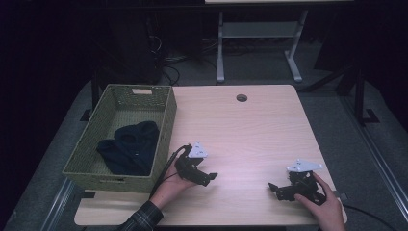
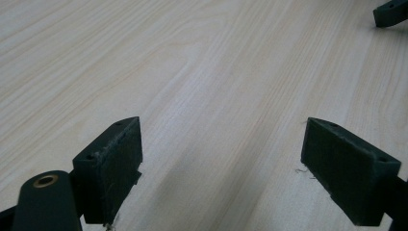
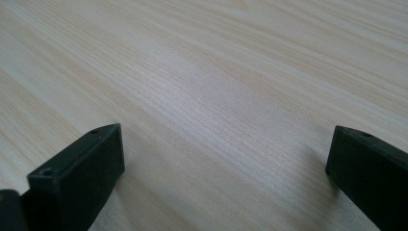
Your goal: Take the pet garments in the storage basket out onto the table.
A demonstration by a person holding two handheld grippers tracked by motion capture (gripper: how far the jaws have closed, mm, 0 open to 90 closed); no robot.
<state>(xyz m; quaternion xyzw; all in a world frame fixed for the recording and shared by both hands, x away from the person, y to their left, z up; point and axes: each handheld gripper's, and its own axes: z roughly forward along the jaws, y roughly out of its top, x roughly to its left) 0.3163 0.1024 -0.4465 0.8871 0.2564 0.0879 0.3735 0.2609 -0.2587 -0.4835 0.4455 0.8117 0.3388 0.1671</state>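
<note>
My left gripper [image 1: 208, 177] rests low over the light wooden table [image 1: 240, 130], just right of the green woven basket [image 1: 166, 120], and points right. Its jaws stand wide apart with bare wood between them, so the left gripper [image 2: 221, 159] is open. My right gripper [image 1: 274, 188] lies near the table's front right and points left toward the other one. The right gripper [image 3: 223, 168] is open too, with nothing between its jaws. A dark blue cloth [image 1: 129, 147] lies crumpled inside the basket. A jaw tip of the right gripper [image 2: 390, 13] shows at the top right of the left gripper view.
A round cable hole [image 1: 241, 97] sits near the table's far edge. Behind the table stand a white desk frame [image 1: 257, 43] and loose cables [image 1: 168, 62] on the dark floor.
</note>
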